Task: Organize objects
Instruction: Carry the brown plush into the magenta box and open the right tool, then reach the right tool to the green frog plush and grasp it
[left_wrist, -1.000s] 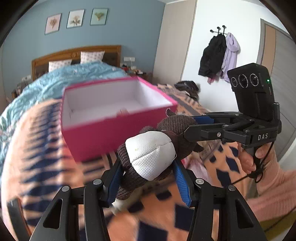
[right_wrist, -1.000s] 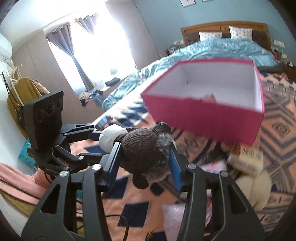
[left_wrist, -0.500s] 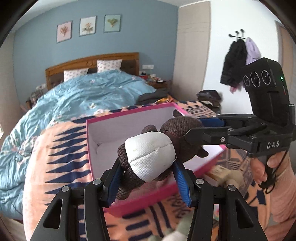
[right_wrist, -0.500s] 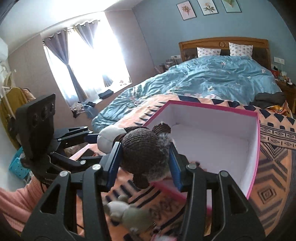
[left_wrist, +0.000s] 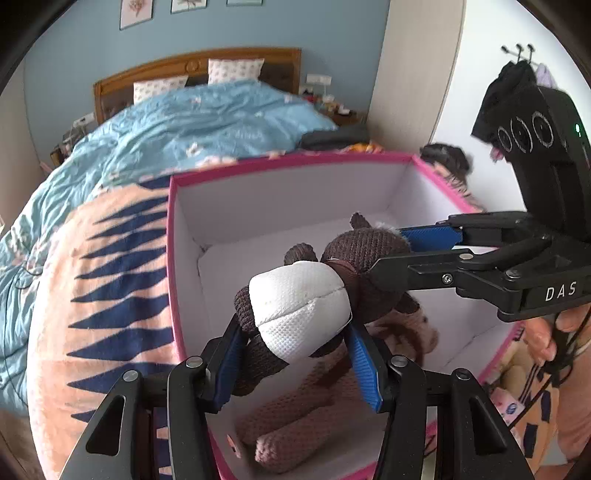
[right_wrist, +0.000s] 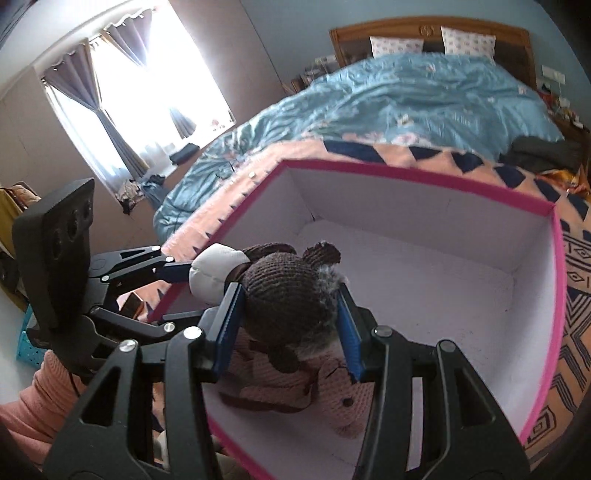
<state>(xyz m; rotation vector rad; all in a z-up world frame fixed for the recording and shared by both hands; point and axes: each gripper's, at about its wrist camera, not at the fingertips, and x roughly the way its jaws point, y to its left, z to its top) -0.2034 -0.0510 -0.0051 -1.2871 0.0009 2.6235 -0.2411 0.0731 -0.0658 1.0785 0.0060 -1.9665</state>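
- The bed carries a rumpled blue duvet and two pillows.
- A peach-and-navy patterned blanket lies across its near end.
- A pink box sits on that blanket.

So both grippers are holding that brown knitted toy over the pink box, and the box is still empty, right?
Not quite: the pink box is not empty. The right wrist view shows a pink knitted toy already lying inside. The rest holds: the left gripper and right gripper both hold the brown knitted toy over it.

Brown-and-white knit toy over pink box, white inside; pink knit toy within; peach/navy zigzag blanket; blue floral duvet.
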